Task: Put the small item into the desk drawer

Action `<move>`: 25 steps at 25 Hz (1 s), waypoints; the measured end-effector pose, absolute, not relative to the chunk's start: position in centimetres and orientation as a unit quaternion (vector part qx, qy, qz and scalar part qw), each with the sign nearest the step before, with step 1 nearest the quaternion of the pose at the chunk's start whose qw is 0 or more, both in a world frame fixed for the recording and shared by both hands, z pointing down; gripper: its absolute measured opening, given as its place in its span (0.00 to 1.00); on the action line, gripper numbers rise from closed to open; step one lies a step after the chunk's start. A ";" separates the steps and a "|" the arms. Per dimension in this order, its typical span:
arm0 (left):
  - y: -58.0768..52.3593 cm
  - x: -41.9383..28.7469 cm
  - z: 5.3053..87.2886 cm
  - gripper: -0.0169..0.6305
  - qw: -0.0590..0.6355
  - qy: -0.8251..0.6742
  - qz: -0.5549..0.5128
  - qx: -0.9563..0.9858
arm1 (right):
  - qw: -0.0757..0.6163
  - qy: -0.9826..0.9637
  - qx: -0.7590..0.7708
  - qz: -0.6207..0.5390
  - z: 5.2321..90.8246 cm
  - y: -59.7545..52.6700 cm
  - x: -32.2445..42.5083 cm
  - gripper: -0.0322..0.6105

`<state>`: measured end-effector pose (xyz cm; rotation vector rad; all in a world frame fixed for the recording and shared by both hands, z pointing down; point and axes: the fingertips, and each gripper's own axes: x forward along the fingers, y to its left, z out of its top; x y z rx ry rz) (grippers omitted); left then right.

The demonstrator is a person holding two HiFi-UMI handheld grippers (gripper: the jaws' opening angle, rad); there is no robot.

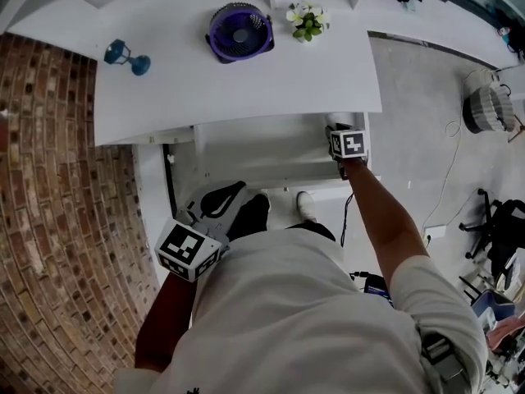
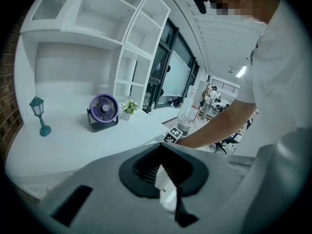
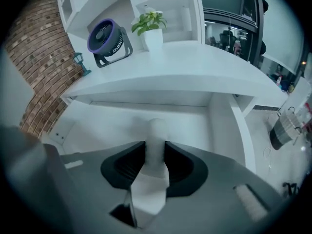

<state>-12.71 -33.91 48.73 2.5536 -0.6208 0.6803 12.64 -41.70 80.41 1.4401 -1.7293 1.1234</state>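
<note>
The desk drawer (image 1: 246, 150) stands pulled out under the white desktop (image 1: 246, 84). My right gripper (image 1: 335, 125) reaches into the drawer's right end. In the right gripper view the right gripper (image 3: 155, 152) is shut on a small white cylindrical item (image 3: 156, 133), which stands upright between the black pads above the drawer's white floor (image 3: 107, 126). My left gripper (image 1: 220, 205) hangs back near the person's body, below the drawer front. In the left gripper view the left gripper (image 2: 162, 168) has its pads together with nothing held.
On the desktop stand a purple fan (image 1: 239, 31), a small potted plant (image 1: 307, 20) and a blue lamp ornament (image 1: 125, 56). A brick wall (image 1: 49, 220) runs along the left. A wire basket (image 1: 490, 107) and a black chair (image 1: 500, 228) stand on the floor at right.
</note>
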 end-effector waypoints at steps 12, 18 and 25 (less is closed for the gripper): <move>-34.3 -11.5 48.7 0.03 0.206 -0.220 0.255 0.919 | 0.301 -0.661 0.542 0.423 80.6 -42.6 13.6 0.34; -33.0 -9.8 48.0 0.03 0.206 -0.223 0.240 0.922 | 0.285 -0.688 0.530 0.405 78.2 -42.3 13.5 0.31; -30.6 -7.4 46.9 0.03 0.199 -0.227 0.230 0.925 | 0.271 -0.715 0.522 0.379 74.3 -41.0 14.1 0.23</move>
